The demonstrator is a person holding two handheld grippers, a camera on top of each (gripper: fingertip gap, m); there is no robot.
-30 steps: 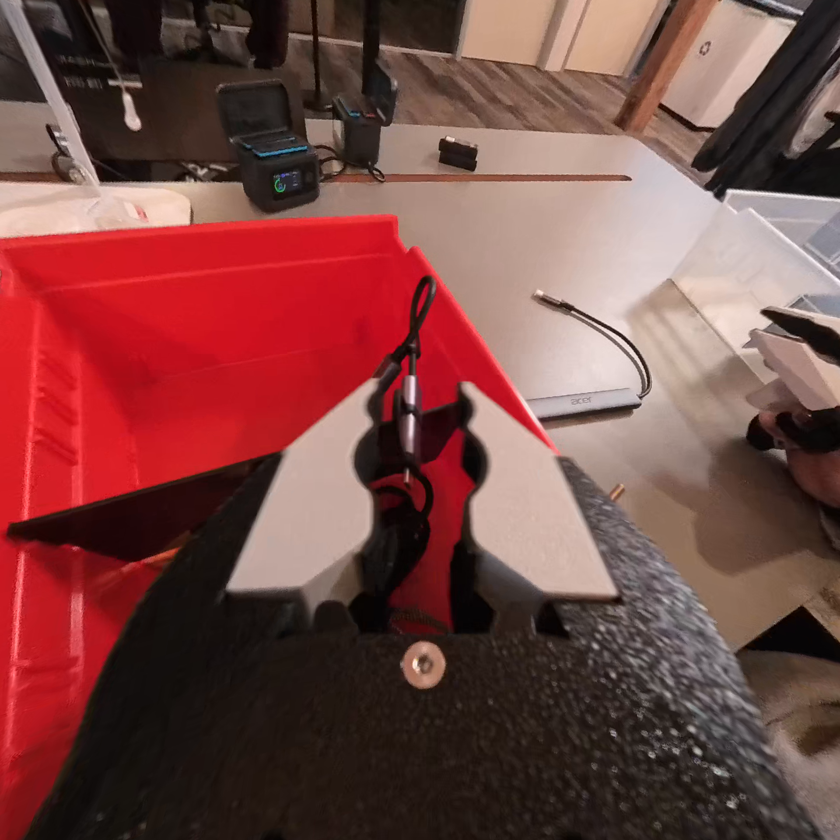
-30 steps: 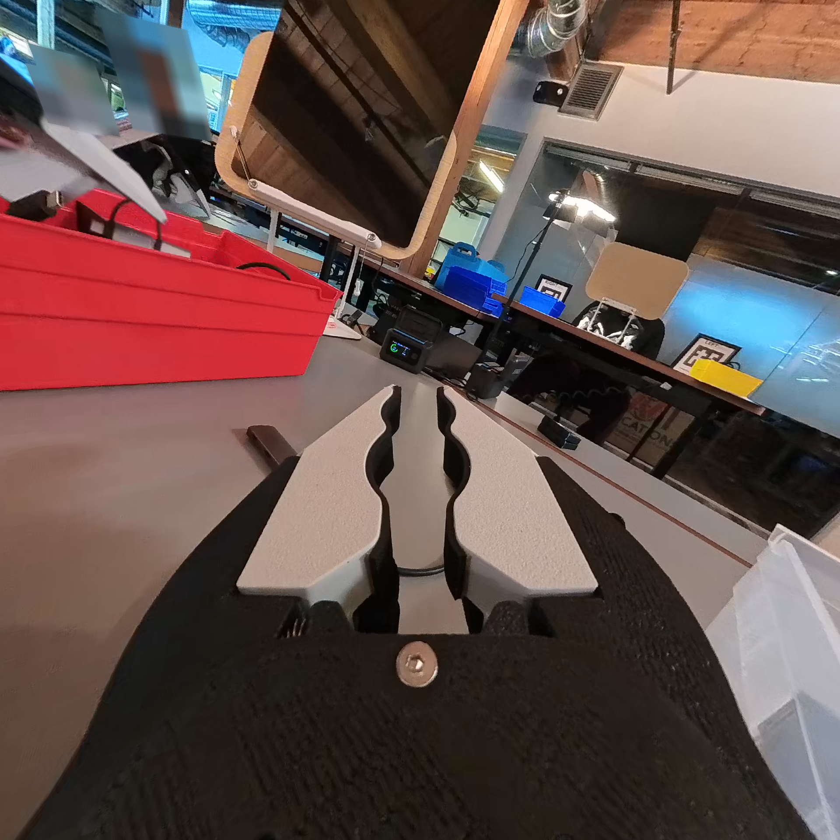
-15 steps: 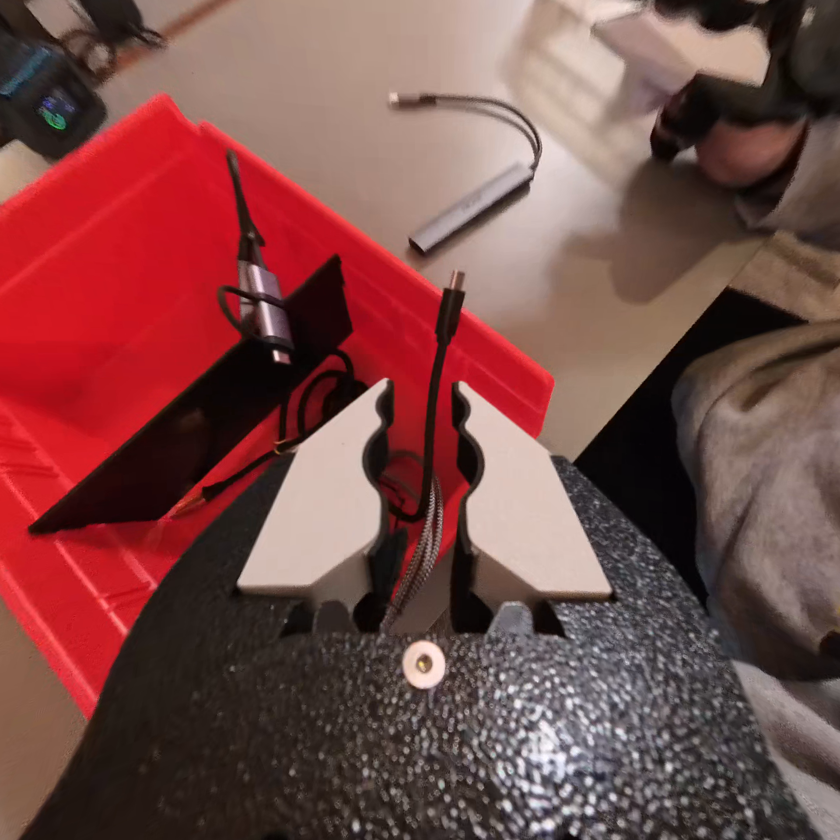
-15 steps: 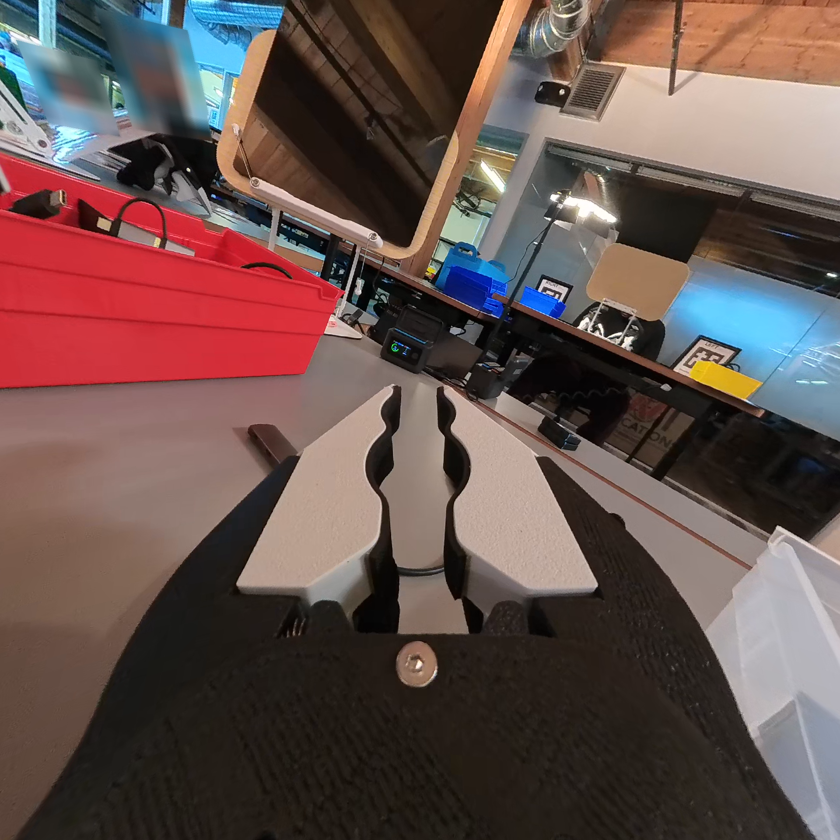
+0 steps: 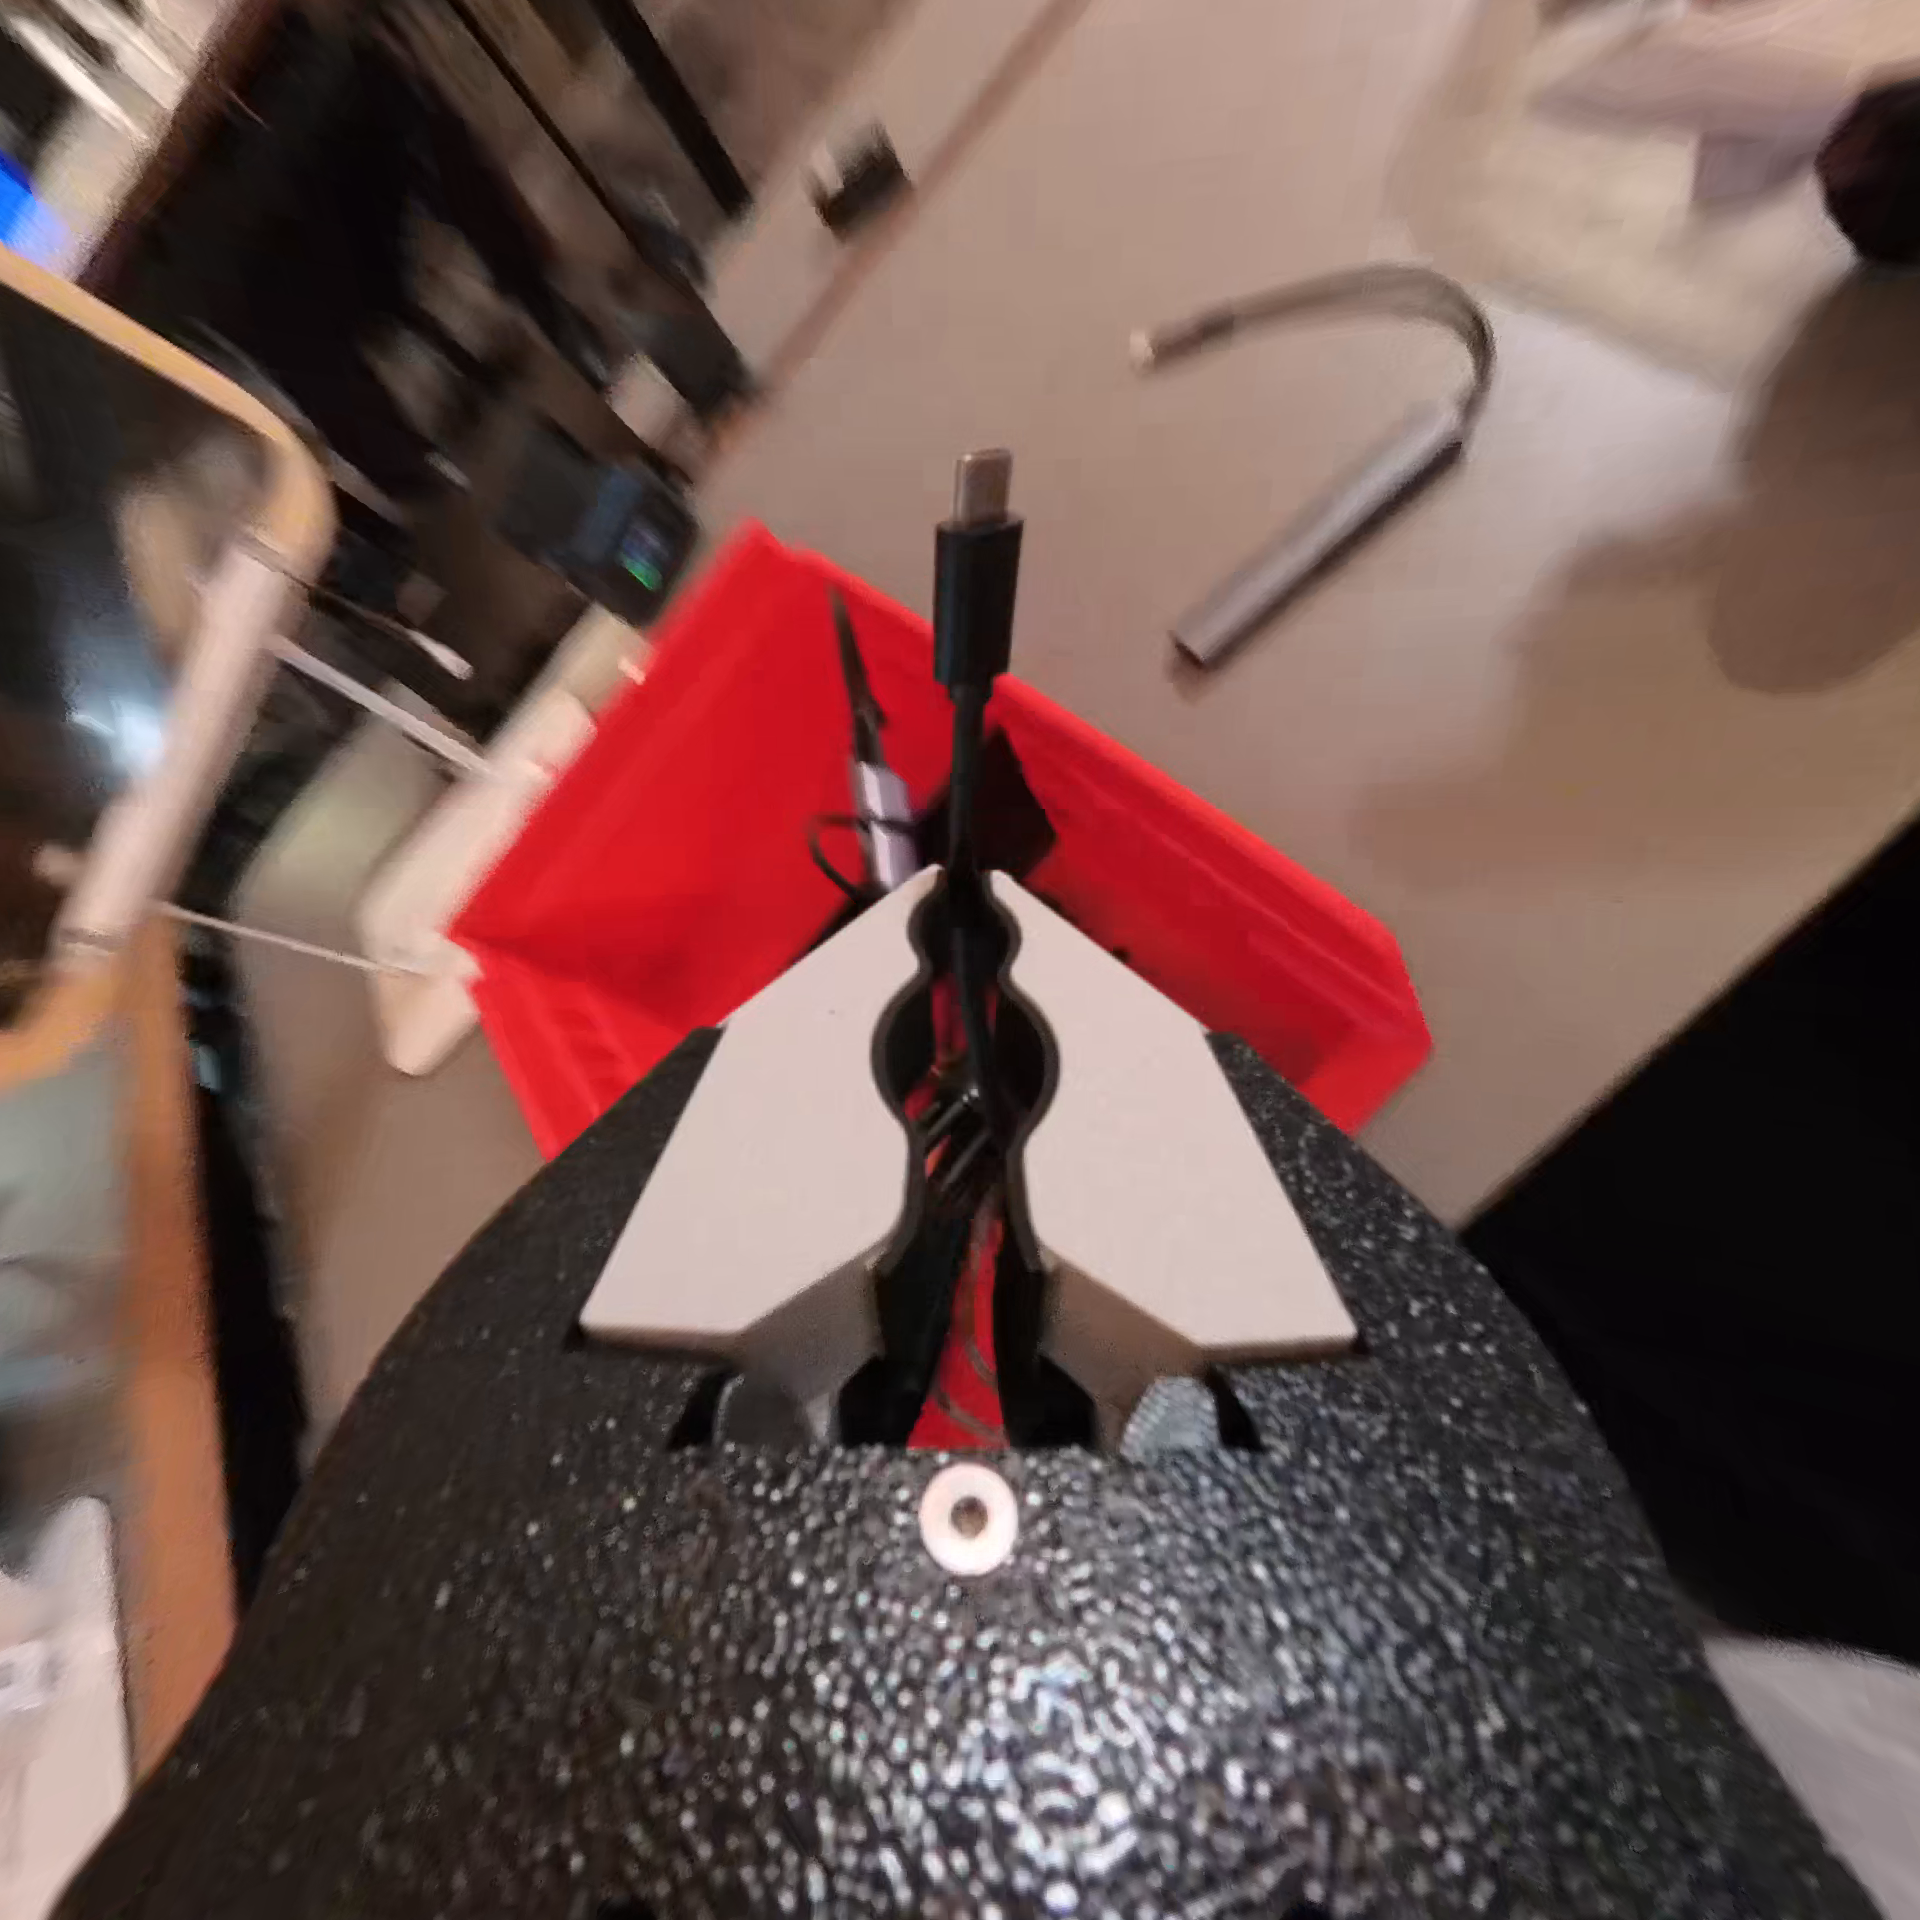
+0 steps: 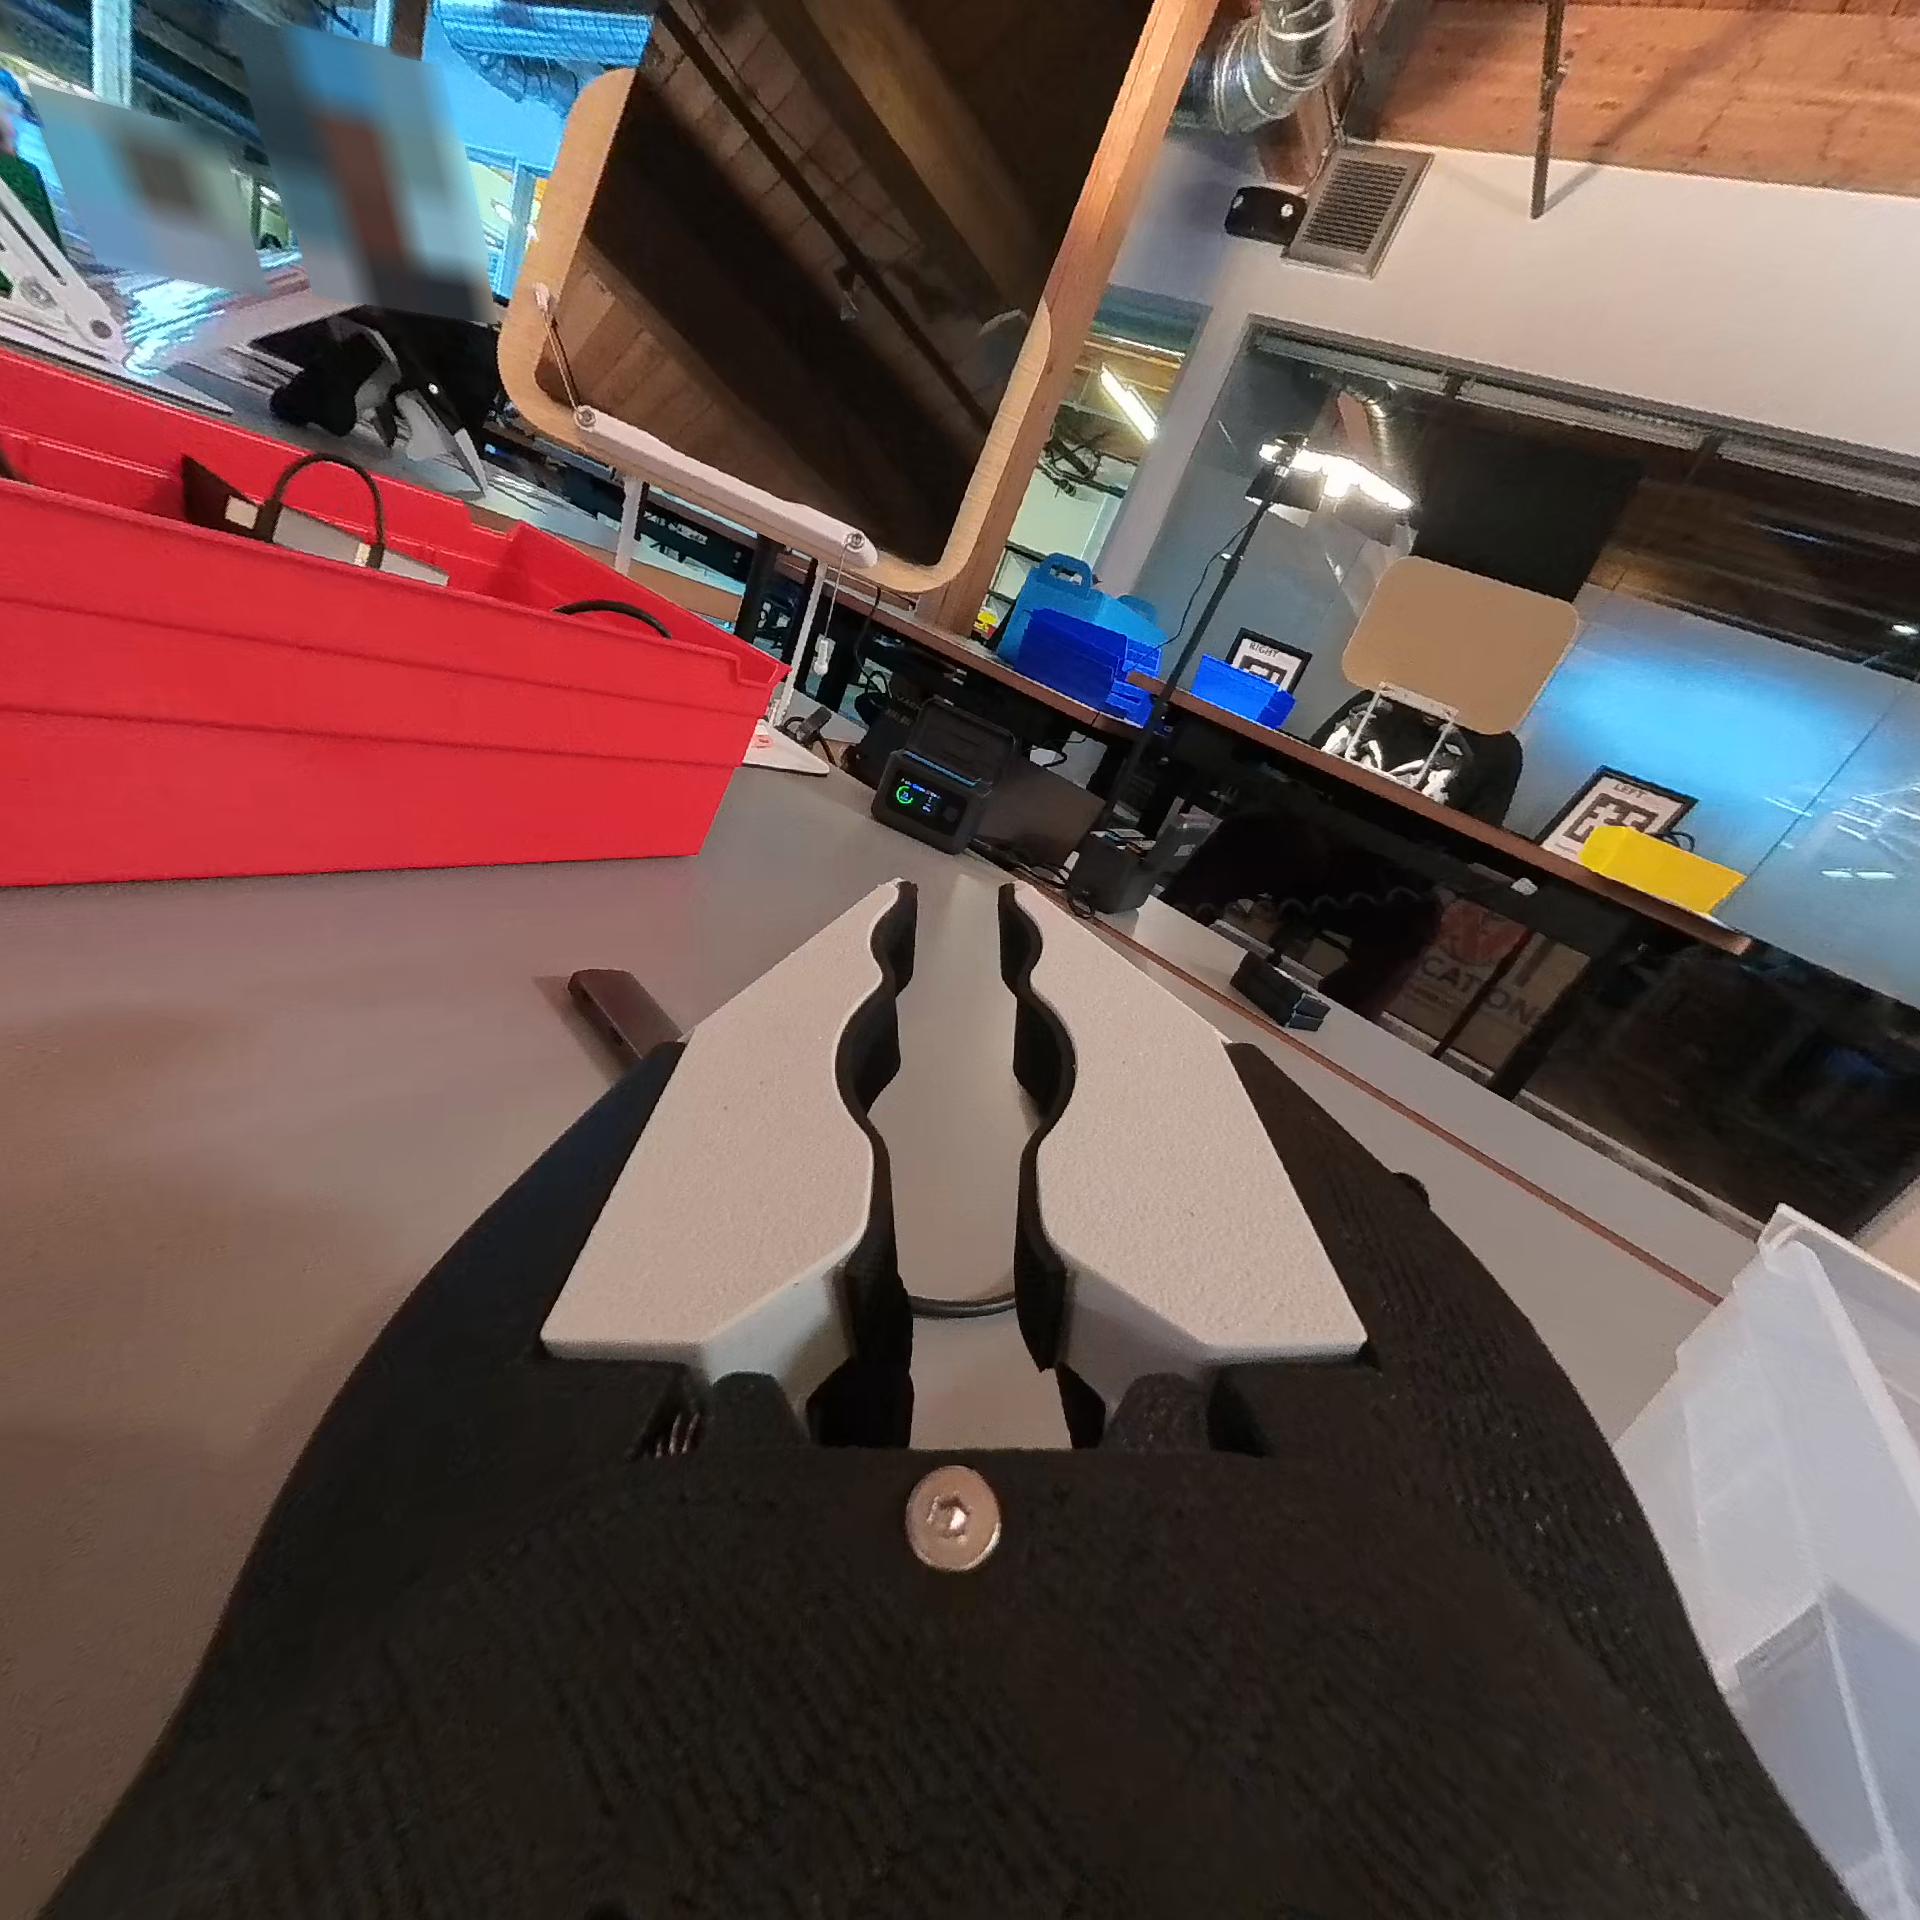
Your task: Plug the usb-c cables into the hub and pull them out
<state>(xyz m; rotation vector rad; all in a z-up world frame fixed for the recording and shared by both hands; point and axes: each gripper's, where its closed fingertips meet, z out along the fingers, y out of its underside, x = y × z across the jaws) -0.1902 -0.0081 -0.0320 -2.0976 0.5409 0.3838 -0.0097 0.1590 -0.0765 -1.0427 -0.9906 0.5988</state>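
From where I stood, the red bin [image 5: 665, 852] sat off to the left on the grey table [image 5: 1195, 208], with another cable and a silver adapter [image 5: 883, 800] propped against a dark divider inside it. Above the bin's near corner the left gripper [image 5: 964, 883] was clamped on a black usb-c cable [image 5: 971, 769], its jaws pinched together on the thin cord a little behind the plug, so that the black plug housing [image 5: 977, 603] and its bare metal tip stood out straight ahead of the tips. Further right on the table lay the hub [image 5: 1320, 540], a slim grey bar blurred in this view, its own lead curling back in a hook; it lay well apart from the plug. The right gripper [image 6: 956, 904] rested low over the table beside the hub's dark end [image 6: 613, 1013], its jaws slightly apart and holding nothing. To do the carry and insertion well, I judged the cord grip too loose for a firm push: the plug could bend aside at the port, so a hold closer to the housing would serve better. The right gripper would do well to pin the hub down first, since so light a bar would likely slide. The plug should come in level with the port, squared up, and be pushed slowly.
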